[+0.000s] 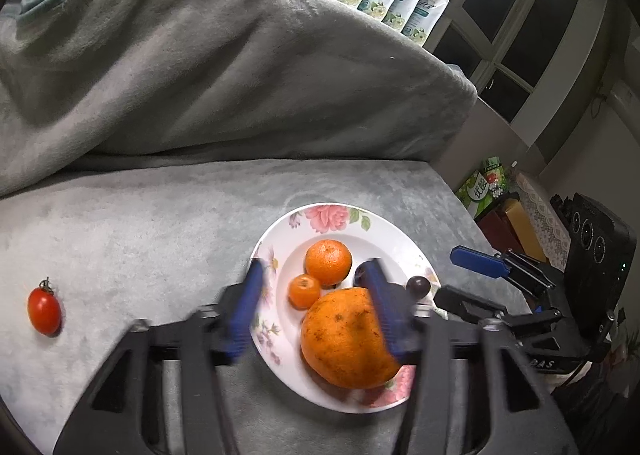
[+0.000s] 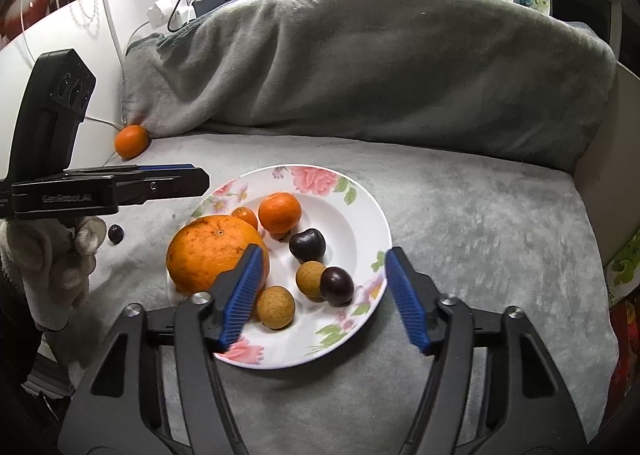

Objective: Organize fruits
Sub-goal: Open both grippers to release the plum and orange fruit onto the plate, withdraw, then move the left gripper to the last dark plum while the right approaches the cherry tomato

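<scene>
Left edge of the grey-blanketed couch seat (image 1: 160,215): cherry tomato (image 1: 44,311), alone. Left tongs (image 1: 312,299) wide open, nothing held, over the plate's (image 2: 360,207) left rim; blurred, so contact with the big orange (image 2: 212,255) is unclear. The plate, mid-seat, holds big orange, two small oranges (image 2: 279,213), two longans (image 2: 275,307), dark cherries (image 2: 307,243). Right tongs (image 2: 324,275) wide open, empty, over the plate's near edge. Stray orange (image 2: 131,141) at back-left corner.
</scene>
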Motion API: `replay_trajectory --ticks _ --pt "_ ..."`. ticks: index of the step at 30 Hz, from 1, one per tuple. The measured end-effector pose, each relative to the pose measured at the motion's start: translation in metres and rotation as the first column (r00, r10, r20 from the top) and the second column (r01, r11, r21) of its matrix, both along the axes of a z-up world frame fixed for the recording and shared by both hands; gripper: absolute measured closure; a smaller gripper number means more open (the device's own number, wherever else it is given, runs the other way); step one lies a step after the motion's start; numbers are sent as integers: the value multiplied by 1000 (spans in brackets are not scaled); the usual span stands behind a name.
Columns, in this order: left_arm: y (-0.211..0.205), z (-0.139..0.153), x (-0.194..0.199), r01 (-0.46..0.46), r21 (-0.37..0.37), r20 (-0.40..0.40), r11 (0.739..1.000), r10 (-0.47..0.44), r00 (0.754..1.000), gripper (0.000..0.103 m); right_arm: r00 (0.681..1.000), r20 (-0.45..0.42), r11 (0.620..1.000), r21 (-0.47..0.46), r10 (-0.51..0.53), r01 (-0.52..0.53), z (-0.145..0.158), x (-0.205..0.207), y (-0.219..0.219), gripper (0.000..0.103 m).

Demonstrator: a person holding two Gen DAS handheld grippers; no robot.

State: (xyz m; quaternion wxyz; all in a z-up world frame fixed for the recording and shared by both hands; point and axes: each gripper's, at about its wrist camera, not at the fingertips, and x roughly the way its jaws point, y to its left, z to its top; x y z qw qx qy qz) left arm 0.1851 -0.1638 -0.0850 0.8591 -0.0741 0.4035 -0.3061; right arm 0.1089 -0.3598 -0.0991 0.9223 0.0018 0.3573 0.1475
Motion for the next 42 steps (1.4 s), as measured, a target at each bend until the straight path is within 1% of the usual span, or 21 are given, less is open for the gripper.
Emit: replay_trajectory --ticks 1,2,3,5,8,14,22,25,28,33,42 --pt "0 1 -1 3 -2 4 1000 -3 1000 42 1000 3 1000 -4 1 -1 0 -1 1 24" --pt "-1 2 -2 7 -4 6 1000 -7 1000 40 1000 6 1000 -8 0 1 0 -2 1 23" --pt "-1 3 -3 8 -2 7 1000 -8 1000 35 1000 8 1000 -13 0 0 1 -3 2 22" --pt "-3 4 -5 4 8 19 1000 -4 1000 31 1000 10 1000 -28 2 -2 1 -4 5 21" --pt "-3 7 -8 -4 22 37 1000 3 999 31 1000 12 999 -43 14 -14 1 -6 9 19" --pt "-1 15 -15 -21 40 73 999 18 997 31 1000 22 998 -57 15 -14 5 -9 13 19" --pt "9 26 -25 -47 47 117 998 41 992 31 999 46 998 -60 13 -10 11 -15 20 19" --pt "14 30 -29 -57 51 138 997 50 989 31 999 49 999 -49 14 -12 13 -18 24 19" --pt "21 33 -33 -63 49 153 997 55 987 31 998 54 999 -34 17 -15 17 -19 29 19" --pt "35 39 -41 -84 40 174 996 76 982 31 998 62 999 -42 18 -16 24 -19 38 19" --pt "68 43 -52 -140 45 202 989 128 971 31 999 38 999 -28 26 -25 34 -9 58 18"
